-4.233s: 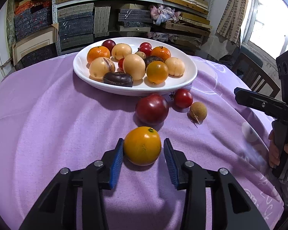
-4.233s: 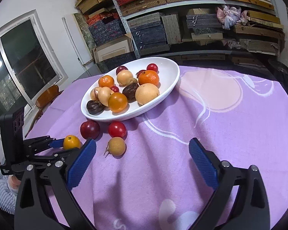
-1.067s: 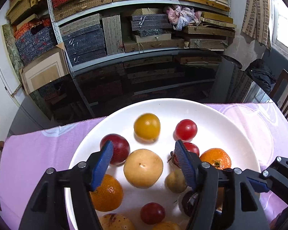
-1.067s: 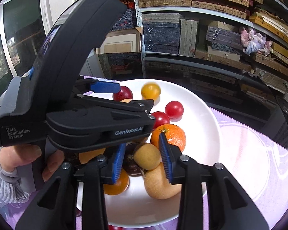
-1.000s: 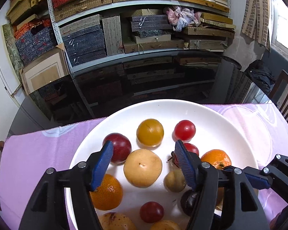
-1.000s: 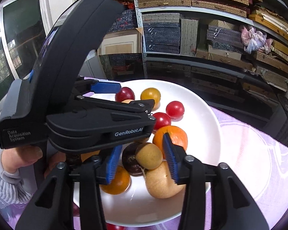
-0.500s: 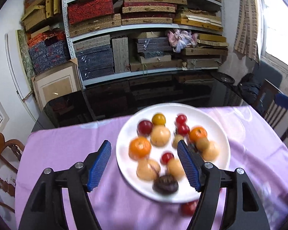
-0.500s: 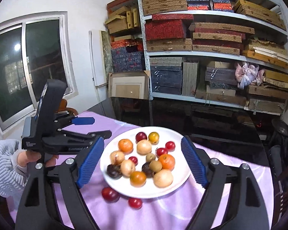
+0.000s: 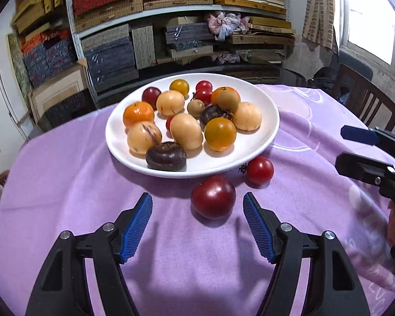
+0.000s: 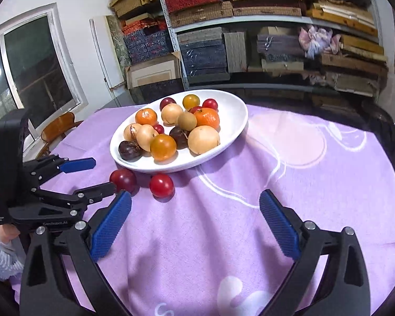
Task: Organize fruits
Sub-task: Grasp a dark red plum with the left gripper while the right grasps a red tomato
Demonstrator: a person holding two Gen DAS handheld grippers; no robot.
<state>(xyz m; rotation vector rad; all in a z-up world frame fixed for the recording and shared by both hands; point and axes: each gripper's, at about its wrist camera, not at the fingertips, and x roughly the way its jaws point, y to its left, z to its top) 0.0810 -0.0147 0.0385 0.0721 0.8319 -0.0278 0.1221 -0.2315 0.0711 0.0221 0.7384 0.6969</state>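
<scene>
A white plate [image 9: 270, 131] [image 10: 234, 129] holds several fruits on the purple tablecloth. A dark red plum [image 9: 213, 197] [image 10: 123, 179] and a red tomato [image 9: 260, 169] [image 10: 161, 184] lie on the cloth in front of the plate. My left gripper [image 9: 197, 223] is open and empty, just short of the plum; it also shows in the right wrist view [image 10: 92, 176]. My right gripper [image 10: 194, 226] is open and empty over bare cloth to the right; it also shows in the left wrist view [image 9: 355, 147].
Shelves of boxes [image 9: 171, 34] stand behind the table. A wooden chair [image 9: 366, 100] is at the right, another chair [image 10: 58, 129] by the window at the left.
Both grippers have come down from high above the plate to low over the cloth in front of it. The left one now faces the plum.
</scene>
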